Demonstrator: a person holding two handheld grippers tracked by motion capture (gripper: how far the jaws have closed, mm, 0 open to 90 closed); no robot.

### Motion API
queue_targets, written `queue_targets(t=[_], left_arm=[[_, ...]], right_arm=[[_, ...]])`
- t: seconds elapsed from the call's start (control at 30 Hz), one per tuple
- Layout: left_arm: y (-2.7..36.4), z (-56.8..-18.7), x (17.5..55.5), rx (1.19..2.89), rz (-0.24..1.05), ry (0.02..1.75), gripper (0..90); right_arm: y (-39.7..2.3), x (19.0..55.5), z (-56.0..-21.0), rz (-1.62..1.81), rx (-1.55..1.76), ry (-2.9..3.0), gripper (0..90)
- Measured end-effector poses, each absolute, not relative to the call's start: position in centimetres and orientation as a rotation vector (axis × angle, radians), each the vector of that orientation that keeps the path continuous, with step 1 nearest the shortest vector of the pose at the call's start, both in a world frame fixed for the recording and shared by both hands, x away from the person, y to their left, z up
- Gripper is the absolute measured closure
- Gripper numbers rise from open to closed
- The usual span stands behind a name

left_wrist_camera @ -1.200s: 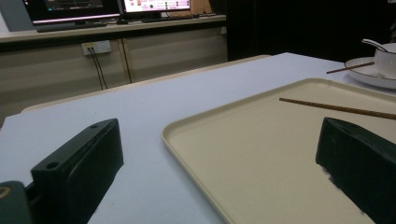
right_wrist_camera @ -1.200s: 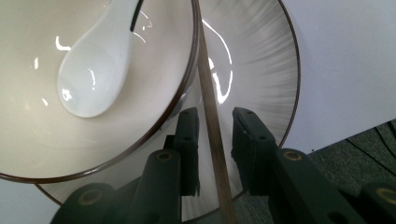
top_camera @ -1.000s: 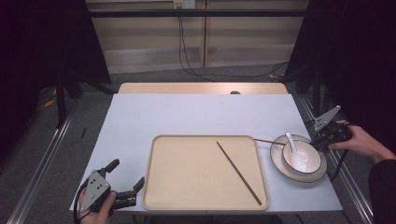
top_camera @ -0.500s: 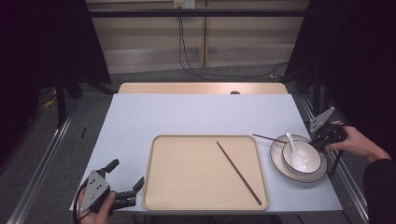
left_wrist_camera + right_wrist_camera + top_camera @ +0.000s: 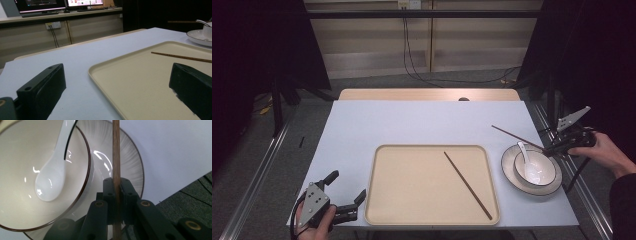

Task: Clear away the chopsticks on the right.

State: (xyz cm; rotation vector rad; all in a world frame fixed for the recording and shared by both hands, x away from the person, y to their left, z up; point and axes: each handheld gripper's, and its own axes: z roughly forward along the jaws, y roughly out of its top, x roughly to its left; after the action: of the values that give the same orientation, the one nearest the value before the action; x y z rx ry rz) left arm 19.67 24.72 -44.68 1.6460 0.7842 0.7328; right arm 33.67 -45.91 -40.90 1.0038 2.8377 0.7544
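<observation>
At three o'clock, one chopstick (image 5: 516,136) is pinched by the right gripper (image 5: 552,149) above the bowl (image 5: 538,169); the other chopstick (image 5: 467,185) already lies on the tray (image 5: 382,200). Left gripper (image 5: 346,196) is held spread, empty.

One chopstick (image 5: 116,157) is clamped between the right gripper's (image 5: 116,185) fingers (image 5: 126,192), reaching out ahead of them over the plate (image 5: 130,157). The bowl (image 5: 15,182), with a spoon (image 5: 51,180) in it, is set on that plate left of the fingers. Between the left gripper's (image 5: 117,85) parted fingers (image 5: 41,87) the tray (image 5: 140,82) is seen on the worktop (image 5: 75,57), a second chopstick (image 5: 182,57) lying in it.
</observation>
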Motion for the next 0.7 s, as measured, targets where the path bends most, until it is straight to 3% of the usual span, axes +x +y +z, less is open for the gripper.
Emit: queue_targets(t=[0.37, 0.7], left_arm=[[24.7, -44.6, 19.6, 1.653, 0.737, 0.782, 0.7], [24.7, -44.6, 19.6, 1.656, 0.741, 0.777, 0.8]], right_arm=[[-46.8, 31.0, -38.9, 1.002, 1.215, 2.547, 84.8], [-44.8, 28.1, -37.7, 1.136, 1.338, 2.405, 84.9]])
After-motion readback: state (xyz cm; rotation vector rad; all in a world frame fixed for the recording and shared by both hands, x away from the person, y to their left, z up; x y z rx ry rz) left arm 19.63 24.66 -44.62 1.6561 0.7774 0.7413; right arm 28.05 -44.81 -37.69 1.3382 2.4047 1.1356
